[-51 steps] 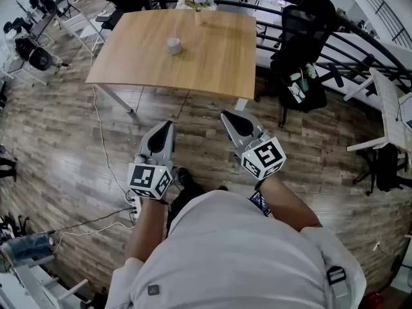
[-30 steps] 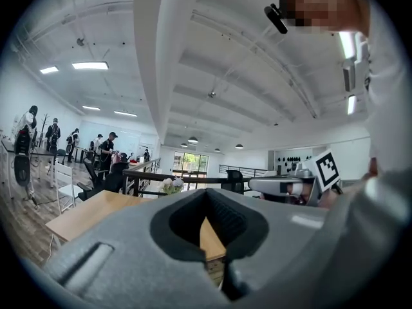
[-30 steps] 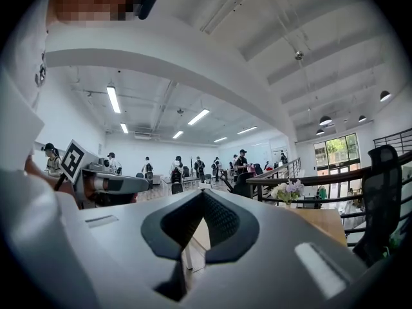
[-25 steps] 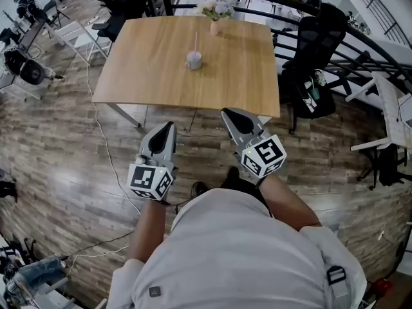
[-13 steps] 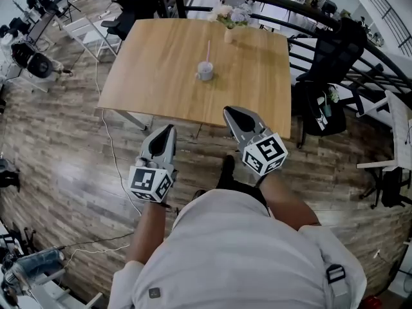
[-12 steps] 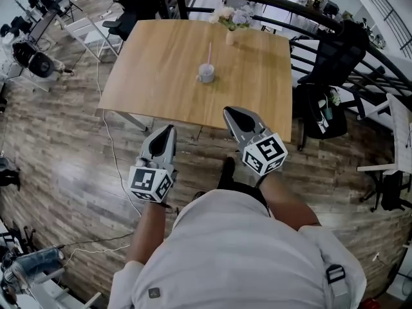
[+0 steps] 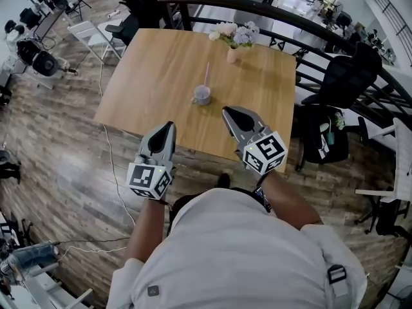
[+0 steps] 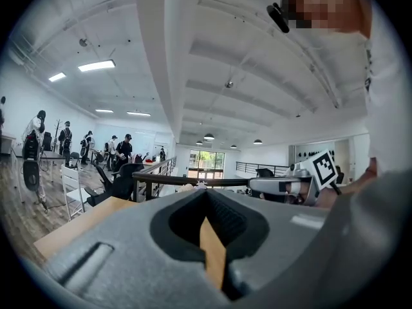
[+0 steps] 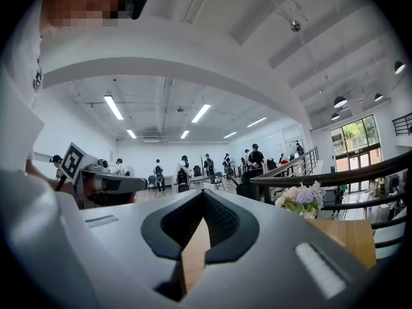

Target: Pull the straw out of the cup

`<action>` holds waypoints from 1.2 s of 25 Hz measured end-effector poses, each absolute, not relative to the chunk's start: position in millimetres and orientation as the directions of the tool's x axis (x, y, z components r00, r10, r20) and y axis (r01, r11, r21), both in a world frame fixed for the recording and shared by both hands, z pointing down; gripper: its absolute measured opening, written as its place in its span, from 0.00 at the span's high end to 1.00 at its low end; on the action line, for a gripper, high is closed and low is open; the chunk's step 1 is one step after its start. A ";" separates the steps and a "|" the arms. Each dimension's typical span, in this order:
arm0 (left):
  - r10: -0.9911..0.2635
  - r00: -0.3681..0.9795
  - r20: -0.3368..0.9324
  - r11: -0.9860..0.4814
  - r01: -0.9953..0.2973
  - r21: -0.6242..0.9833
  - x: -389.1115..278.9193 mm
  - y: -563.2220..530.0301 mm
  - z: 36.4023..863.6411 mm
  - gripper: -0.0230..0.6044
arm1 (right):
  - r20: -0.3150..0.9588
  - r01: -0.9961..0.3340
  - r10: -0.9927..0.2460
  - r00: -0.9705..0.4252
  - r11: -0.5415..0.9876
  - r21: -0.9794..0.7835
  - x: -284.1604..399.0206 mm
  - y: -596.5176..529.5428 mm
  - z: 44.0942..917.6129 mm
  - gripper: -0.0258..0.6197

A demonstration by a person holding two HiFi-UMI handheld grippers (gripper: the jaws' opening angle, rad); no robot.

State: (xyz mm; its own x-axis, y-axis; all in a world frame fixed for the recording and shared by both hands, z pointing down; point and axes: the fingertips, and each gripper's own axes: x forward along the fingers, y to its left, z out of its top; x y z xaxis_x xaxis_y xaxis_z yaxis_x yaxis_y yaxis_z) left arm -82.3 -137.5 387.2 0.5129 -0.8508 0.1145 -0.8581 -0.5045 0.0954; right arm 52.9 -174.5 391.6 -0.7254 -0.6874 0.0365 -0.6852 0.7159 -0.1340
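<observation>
A grey cup (image 7: pixel 201 96) with a pink straw (image 7: pixel 206 76) upright in it stands near the middle of the wooden table (image 7: pixel 148 69). My left gripper (image 7: pixel 170 125) is shut and empty, held over the table's near edge, short of the cup and to its left. My right gripper (image 7: pixel 226 111) is also shut and empty, just right of the cup and nearer to me. Both gripper views look out level over the jaws, left gripper (image 8: pixel 206 193) and right gripper (image 9: pixel 203 193), and the cup is hidden in both.
A small vase of flowers (image 7: pixel 233 38) stands at the table's far edge, also in view as flowers (image 9: pixel 299 198). A black railing (image 7: pixel 277 18) curves behind the table. Office chairs (image 7: pixel 344 76) stand at the right, and a white cable (image 7: pixel 106 153) lies on the floor at the left.
The table and cup have come much nearer and lower in the head view as the person walked up. Both grippers keep their pose and stay shut, now reaching over the table's edge.
</observation>
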 end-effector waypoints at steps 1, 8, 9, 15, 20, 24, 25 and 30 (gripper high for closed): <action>-0.851 0.512 0.116 -0.503 -0.859 0.095 -78.0 -144.0 386.8 0.96 | 0.034 -0.684 -0.686 -0.727 0.717 -0.135 57.1 -180.9 390.5 0.95; -0.851 0.512 0.116 -0.508 -0.859 0.069 -55.8 -174.4 378.9 0.96 | 0.027 -0.683 -0.688 -0.725 0.714 -0.152 79.2 -212.2 391.4 0.95; -0.851 0.512 0.116 -0.508 -0.859 0.068 -54.9 -178.3 378.5 0.96 | 0.028 -0.683 -0.688 -0.725 0.714 -0.153 80.1 -216.3 391.6 0.95; -0.846 0.516 0.131 -0.511 -0.856 0.076 -57.7 -205.8 384.8 0.96 | 0.047 -0.690 -0.693 -0.719 0.706 -0.158 77.2 -243.3 397.4 0.95; -0.829 0.539 0.151 -0.529 -0.843 0.102 -64.5 -242.0 404.8 0.96 | 0.084 -0.712 -0.711 -0.699 0.679 -0.177 69.8 -278.7 417.8 0.95; -0.806 0.564 0.178 -0.550 -0.826 0.127 -72.3 -287.9 423.5 0.96 | 0.137 -0.733 -0.722 -0.678 0.651 -0.200 58.6 -319.8 441.5 0.95; -0.800 0.571 0.186 -0.556 -0.821 0.128 -74.0 -300.1 428.7 0.96 | 0.156 -0.738 -0.723 -0.673 0.640 -0.213 55.3 -330.6 449.8 0.95; -0.759 0.612 0.220 -0.595 -0.790 0.147 -80.6 -351.7 455.8 0.96 | 0.239 -0.762 -0.726 -0.645 0.588 -0.271 42.1 -376.4 488.5 0.92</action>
